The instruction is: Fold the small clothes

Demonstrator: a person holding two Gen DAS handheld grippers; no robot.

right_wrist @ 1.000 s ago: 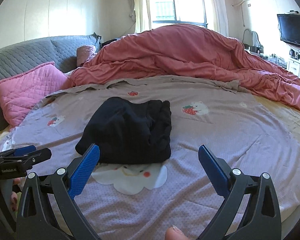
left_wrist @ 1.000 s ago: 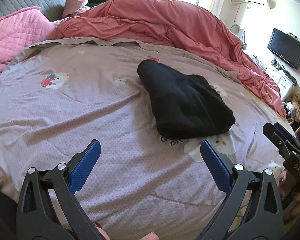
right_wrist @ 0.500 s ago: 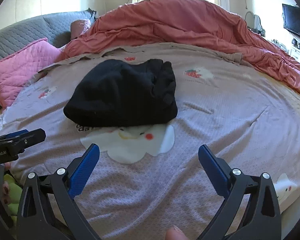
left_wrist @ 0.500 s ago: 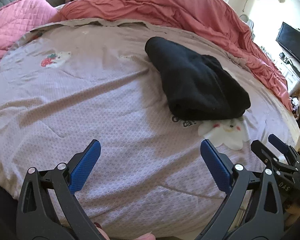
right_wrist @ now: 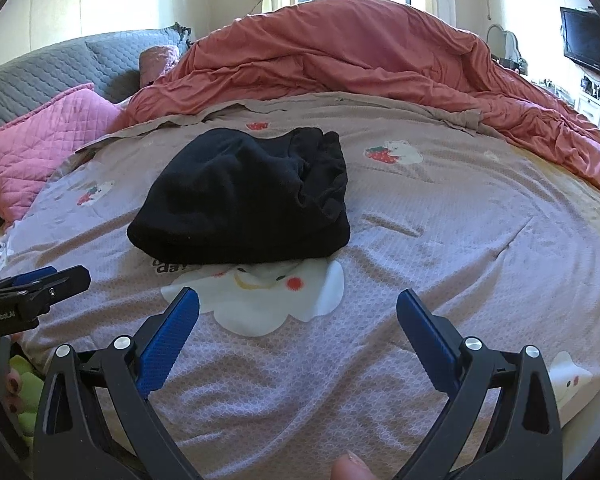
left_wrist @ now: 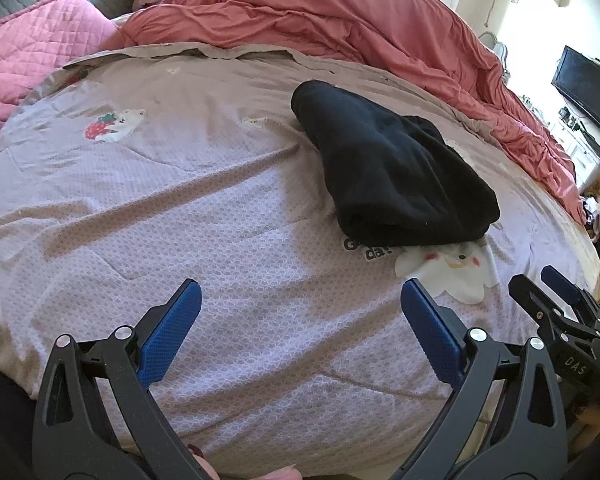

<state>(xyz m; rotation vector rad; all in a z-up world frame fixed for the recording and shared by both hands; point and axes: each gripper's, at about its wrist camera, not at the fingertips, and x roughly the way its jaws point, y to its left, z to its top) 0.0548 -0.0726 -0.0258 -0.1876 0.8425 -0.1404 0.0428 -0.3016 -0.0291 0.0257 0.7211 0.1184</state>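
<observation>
A black garment [left_wrist: 392, 168] lies folded into a thick bundle on the lilac bedspread [left_wrist: 180, 208], over a white cartoon print. In the right wrist view the same black garment [right_wrist: 244, 200] sits straight ahead, its bunched edge to the right. My left gripper [left_wrist: 300, 312] is open, held above the sheet short of the bundle and to its left. My right gripper [right_wrist: 298, 316] is open too, hovering over the white print [right_wrist: 260, 300] just in front of the bundle. Neither holds anything. The left view shows the right gripper at its right edge [left_wrist: 556, 304].
A heaped red duvet [right_wrist: 360, 52] fills the back of the bed. Pink quilted pillows [right_wrist: 40, 140] and a grey headboard [right_wrist: 60, 64] are at the left. A television [left_wrist: 588, 88] hangs on the right wall. A green soft toy [right_wrist: 24, 384] lies off the bed's left edge.
Both grippers tilted down toward the bed half a second ago and have now lifted slightly. The bundle has not moved, and both grippers stay open.
</observation>
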